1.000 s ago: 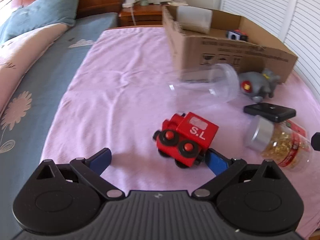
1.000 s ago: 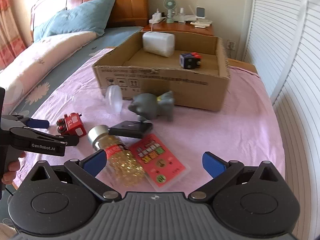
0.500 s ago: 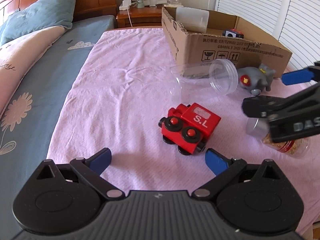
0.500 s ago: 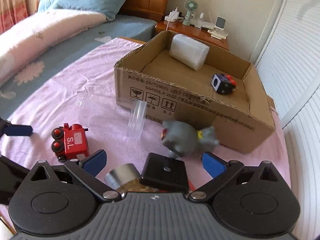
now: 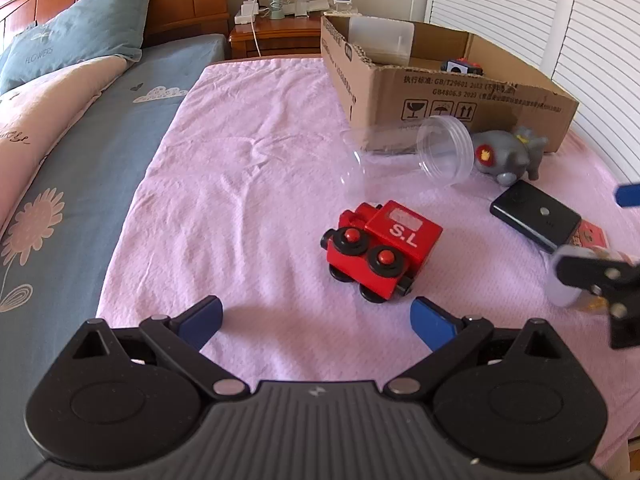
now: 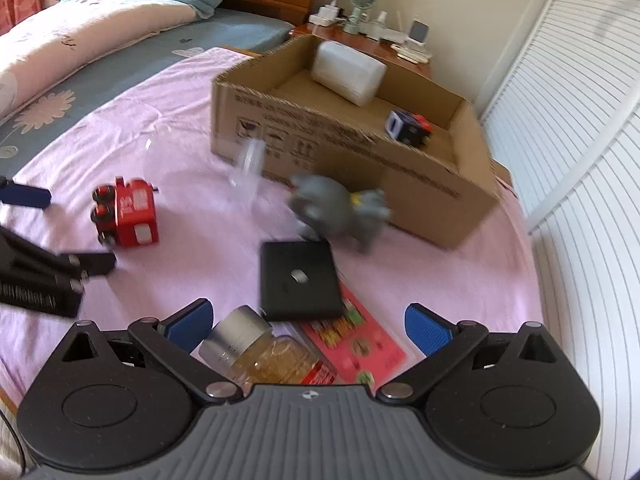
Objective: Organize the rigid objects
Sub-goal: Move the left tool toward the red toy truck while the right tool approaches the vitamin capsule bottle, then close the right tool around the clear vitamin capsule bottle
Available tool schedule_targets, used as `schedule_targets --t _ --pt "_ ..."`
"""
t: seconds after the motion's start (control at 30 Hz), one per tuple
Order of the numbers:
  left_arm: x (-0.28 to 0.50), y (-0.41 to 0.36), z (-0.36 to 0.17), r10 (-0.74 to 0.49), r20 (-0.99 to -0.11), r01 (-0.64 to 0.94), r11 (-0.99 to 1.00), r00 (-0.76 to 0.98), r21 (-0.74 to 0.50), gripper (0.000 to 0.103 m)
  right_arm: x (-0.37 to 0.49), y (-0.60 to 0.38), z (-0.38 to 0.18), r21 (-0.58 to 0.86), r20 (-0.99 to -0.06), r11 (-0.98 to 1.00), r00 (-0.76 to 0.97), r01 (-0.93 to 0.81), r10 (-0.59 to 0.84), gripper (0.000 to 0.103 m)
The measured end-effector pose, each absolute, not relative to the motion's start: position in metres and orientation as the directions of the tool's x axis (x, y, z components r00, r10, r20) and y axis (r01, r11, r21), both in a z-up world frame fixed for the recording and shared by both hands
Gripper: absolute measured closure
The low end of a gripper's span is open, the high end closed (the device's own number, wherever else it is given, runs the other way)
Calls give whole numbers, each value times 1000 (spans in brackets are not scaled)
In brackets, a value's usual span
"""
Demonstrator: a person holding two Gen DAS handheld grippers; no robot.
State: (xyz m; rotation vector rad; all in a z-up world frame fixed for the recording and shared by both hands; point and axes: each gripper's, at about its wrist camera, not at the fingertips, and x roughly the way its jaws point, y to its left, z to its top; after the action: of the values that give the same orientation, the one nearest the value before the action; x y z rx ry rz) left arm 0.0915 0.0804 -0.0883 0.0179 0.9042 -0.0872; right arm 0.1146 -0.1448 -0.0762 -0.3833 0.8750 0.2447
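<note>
We hover the left gripper [image 5: 316, 318] before the red train [image 5: 382, 250], right gripper [image 6: 308, 322] over the jar [image 6: 264, 354] — both fingers wide, empty; next, close and box them.

Bright daylight fills both views; the slatted shutters [image 5: 592, 40] on the right glow nearly white; the pink sheet [image 5: 248, 184] is evenly lit, with soft shadows under the red train [image 5: 380, 252] and beside the left gripper [image 5: 316, 318]; the clear jar [image 5: 416, 152] carries faint glints; the left view is sharp, though the right gripper [image 5: 600, 280] at its edge is smeared; the right view is motion-blurred throughout, the grey toy [image 6: 340, 210] and box [image 6: 400, 168] print unreadable; fisheye bending curves the edges and darkens the corners.
</note>
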Motion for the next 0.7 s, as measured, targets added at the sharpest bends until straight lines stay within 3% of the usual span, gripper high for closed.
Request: schedule_targets --t 0.4,0.7 --pt "93 77 -88 -70 -791 90 996 607 -19 3 89 -204 -102 -121 -830 950 554 -287 62 0" --pt "93 69 -88 -93 -788 127 992 608 -20 3 81 -231 -108 1 -814 960 557 -281 164 0"
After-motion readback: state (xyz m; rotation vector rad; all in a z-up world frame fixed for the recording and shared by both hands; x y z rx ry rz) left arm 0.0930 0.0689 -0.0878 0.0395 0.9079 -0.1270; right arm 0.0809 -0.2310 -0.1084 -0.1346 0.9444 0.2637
